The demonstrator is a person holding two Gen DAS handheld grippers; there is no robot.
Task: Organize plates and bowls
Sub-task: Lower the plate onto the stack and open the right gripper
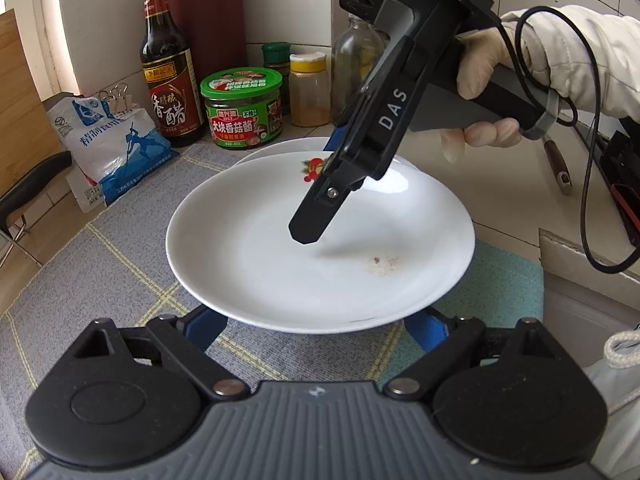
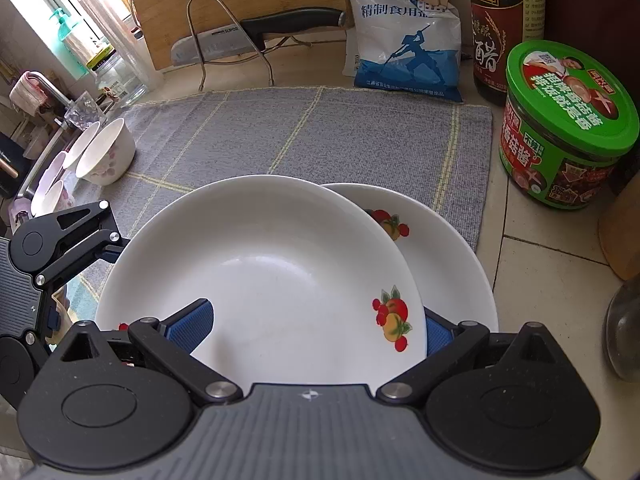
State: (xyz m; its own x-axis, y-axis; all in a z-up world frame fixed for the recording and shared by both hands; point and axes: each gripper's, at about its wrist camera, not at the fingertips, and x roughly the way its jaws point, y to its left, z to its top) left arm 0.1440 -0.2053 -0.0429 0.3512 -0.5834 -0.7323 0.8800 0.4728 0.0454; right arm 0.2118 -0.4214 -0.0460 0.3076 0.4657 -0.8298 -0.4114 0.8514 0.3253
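A white plate with fruit prints (image 1: 280, 256) (image 2: 264, 276) lies partly over a second white fruit-print plate (image 1: 288, 146) (image 2: 448, 256) on the grey mat. My right gripper (image 2: 312, 328) (image 1: 316, 208) is shut on the top plate's rim: one blue pad (image 2: 188, 326) lies on its inner face, the other (image 2: 438, 334) is behind the rim. My left gripper (image 1: 316, 328) (image 2: 80, 256) is open; its blue fingers (image 1: 208, 330) reach under the plate's opposite edge, and I cannot tell whether they touch it. Two white bowls (image 2: 106, 156) lean at the mat's left edge by the sink.
A grey checked mat (image 2: 320, 132) covers the counter. Behind it stand a salt bag (image 2: 404, 36), a vinegar bottle (image 1: 170, 64), a green-lidded jar (image 2: 564, 124), spice jars (image 1: 310, 88), and a knife on a wire rack (image 2: 256, 36) before a cutting board. The sink (image 2: 36, 160) is left.
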